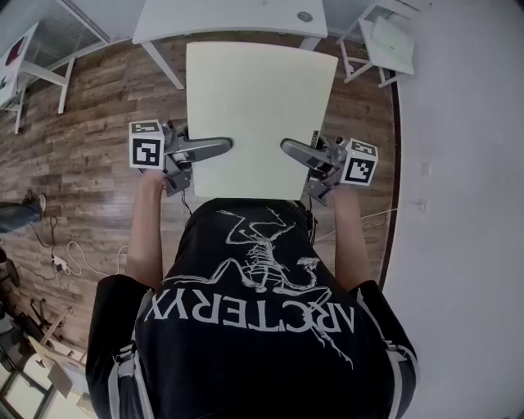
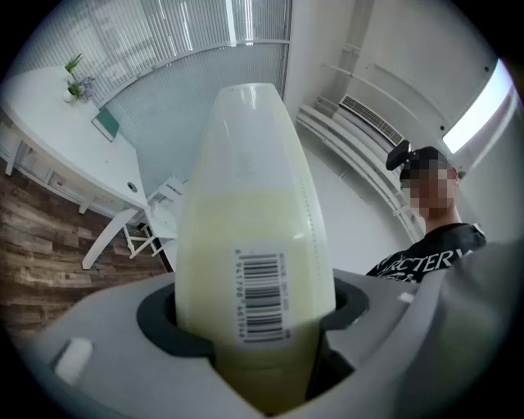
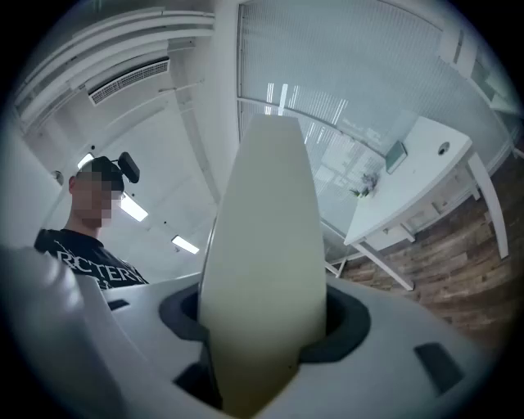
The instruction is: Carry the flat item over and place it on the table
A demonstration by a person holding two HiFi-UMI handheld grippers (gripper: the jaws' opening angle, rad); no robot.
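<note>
Flat board carried in both grippers, short of the table

The cream board hung mid-frame over the wood floor, with the left gripper and right gripper each clamped on a side edge. Its far edge sat just below the white table at the top of the frame, so the set-down looked left to do. A white chair upper right and the wall at right crowded that side.

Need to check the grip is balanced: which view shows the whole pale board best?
Head view: nearly the whole pale board shows, with the left gripper and right gripper clamped on opposite side edges. The left gripper view shows only a foreshortened strip with a barcode label between the jaws; the right gripper view shows a plain strip.
</note>
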